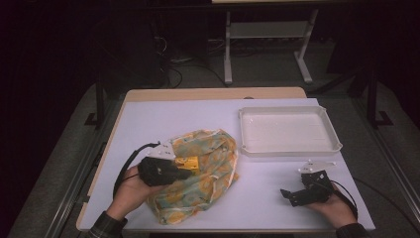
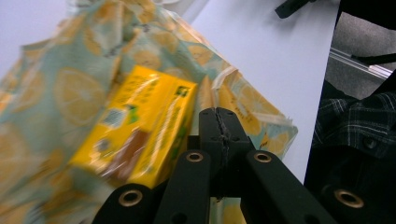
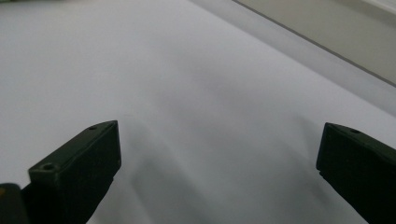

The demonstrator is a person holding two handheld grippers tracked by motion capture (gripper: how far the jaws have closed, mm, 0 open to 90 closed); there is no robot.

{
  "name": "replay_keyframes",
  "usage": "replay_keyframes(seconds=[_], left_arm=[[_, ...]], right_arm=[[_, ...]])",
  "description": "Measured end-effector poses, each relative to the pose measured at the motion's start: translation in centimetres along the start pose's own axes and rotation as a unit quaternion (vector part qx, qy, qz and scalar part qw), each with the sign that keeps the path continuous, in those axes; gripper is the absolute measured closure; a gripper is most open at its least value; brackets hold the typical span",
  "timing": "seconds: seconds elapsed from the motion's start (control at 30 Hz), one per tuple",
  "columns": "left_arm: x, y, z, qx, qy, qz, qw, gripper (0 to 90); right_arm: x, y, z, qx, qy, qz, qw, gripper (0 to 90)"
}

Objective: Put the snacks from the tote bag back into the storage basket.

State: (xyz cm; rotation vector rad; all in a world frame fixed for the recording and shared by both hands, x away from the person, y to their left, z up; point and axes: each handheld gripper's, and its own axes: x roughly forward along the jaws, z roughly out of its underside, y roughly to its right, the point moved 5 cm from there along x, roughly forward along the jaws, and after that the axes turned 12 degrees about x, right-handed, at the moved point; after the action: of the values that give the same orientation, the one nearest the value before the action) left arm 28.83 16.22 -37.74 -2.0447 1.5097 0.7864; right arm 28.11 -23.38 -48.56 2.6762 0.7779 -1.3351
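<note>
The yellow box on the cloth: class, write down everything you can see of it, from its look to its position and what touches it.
The yellow box is a small rectangular carton, apparently printed cardboard, with green marks, a brownish picture and a small code-like patch; the print is too blurred to read. It looks closed and undamaged. It lies tilted on the crumpled lemon-patterned cloth, left of the middle of the table. The left claw, jaws together, sits right beside its edge; whether they touch cannot be told.

White tray (image 1: 290, 148) (far right), table (image 1: 168, 111)
</note>
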Motion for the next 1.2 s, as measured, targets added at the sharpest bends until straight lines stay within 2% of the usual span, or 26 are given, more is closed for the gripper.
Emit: replay_keyframes(seconds=[0.03, 0.1, 0.13, 0.17, 0.2, 0.23, 0.27, 0.3, 0.37, 0.4, 0.47, 0.5, 0.57, 0.77, 0.87, 0.97, 1.03, 1.2], left_arm=[[0.0, 0.0, 0.0, 0.000, 0.000, 0.000, 1.0000, 89.8], [-1.6, -0.9, 0.4, -0.003, 0.007, -0.018, 0.9998, 89.8], [-1.6, -0.9, 0.4, -0.003, 0.007, -0.018, 0.9998, 89.8], [-2.1, -1.3, 0.6, -0.007, 0.009, -0.027, 0.9996, 89.8], [-2.8, -2.3, 1.3, -0.020, 0.011, -0.044, 0.9988, 89.8], [-2.8, -2.3, 1.3, -0.020, 0.011, -0.044, 0.9988, 89.8], [-3.1, -3.5, 2.2, -0.034, 0.007, -0.061, 0.9975, 89.8], [-2.9, -4.0, 2.7, -0.043, 0.003, -0.066, 0.9969, 89.8], [-2.7, -4.5, 3.2, -0.046, -0.006, -0.070, 0.9965, 89.8], [-2.3, -4.9, 3.6, -0.055, -0.007, -0.071, 0.9960, 89.8], [-1.3, -5.5, 4.1, -0.058, -0.015, -0.067, 0.9959, 89.8], [-0.5, -5.8, 4.2, -0.052, -0.027, -0.064, 0.9962, 89.8], [-0.1, -5.9, 4.1, -0.045, -0.031, -0.063, 0.9965, 89.8], [2.2, -6.4, 3.9, -0.048, -0.042, -0.054, 0.9965, 89.8], [2.6, -6.3, 3.9, -0.045, -0.046, -0.048, 0.9968, 89.9], [2.9, -6.1, 3.9, -0.032, -0.056, -0.040, 0.9971, 89.9], [3.0, -6.0, 4.1, -0.031, -0.067, -0.039, 0.9965, 89.9], [3.0, -5.7, 4.2, -0.030, -0.074, -0.035, 0.9962, 89.9]], right_arm=[[0.0, 0.0, 0.0, 0.000, 0.000, 0.000, 1.0000, 0.0], [0.0, 0.0, 0.0, 0.000, 0.000, 0.000, 1.0000, 0.0], [0.0, 0.0, 0.0, 0.000, 0.000, 0.000, 1.0000, 0.0], [0.0, 0.0, 0.0, 0.000, 0.000, 0.001, 1.0000, 0.0], [0.0, 0.1, 0.0, 0.001, 0.000, 0.001, 1.0000, 0.0], [0.0, 0.1, 0.0, 0.001, 0.000, 0.001, 1.0000, 0.0], [0.0, 0.0, 0.0, 0.001, 0.000, 0.001, 1.0000, 0.0], [0.0, 0.0, 0.0, 0.000, 0.000, 0.001, 1.0000, 0.0], [0.0, 0.1, 0.0, -0.001, 0.001, 0.000, 1.0000, 0.0], [0.0, 0.0, 0.0, 0.000, 0.000, 0.000, 1.0000, 0.0], [0.1, 0.0, 0.0, -0.001, -0.001, 0.000, 1.0000, 0.0], [0.1, 0.0, 0.0, 0.000, -0.001, 0.000, 1.0000, 0.0], [0.1, 0.0, 0.0, -0.001, -0.001, -0.001, 1.0000, 0.0], [0.2, 0.1, 0.1, 0.001, -0.002, 0.001, 1.0000, 0.0], [0.1, 0.1, 0.2, 0.004, -0.004, 0.001, 1.0000, 0.0], [0.1, 0.1, 0.2, 0.007, -0.004, 0.001, 1.0000, 0.0], [0.1, 0.1, 0.2, 0.006, -0.005, 0.001, 1.0000, 0.0], [0.1, 0.1, 0.2, 0.006, -0.004, 0.001, 1.0000, 0.0]])
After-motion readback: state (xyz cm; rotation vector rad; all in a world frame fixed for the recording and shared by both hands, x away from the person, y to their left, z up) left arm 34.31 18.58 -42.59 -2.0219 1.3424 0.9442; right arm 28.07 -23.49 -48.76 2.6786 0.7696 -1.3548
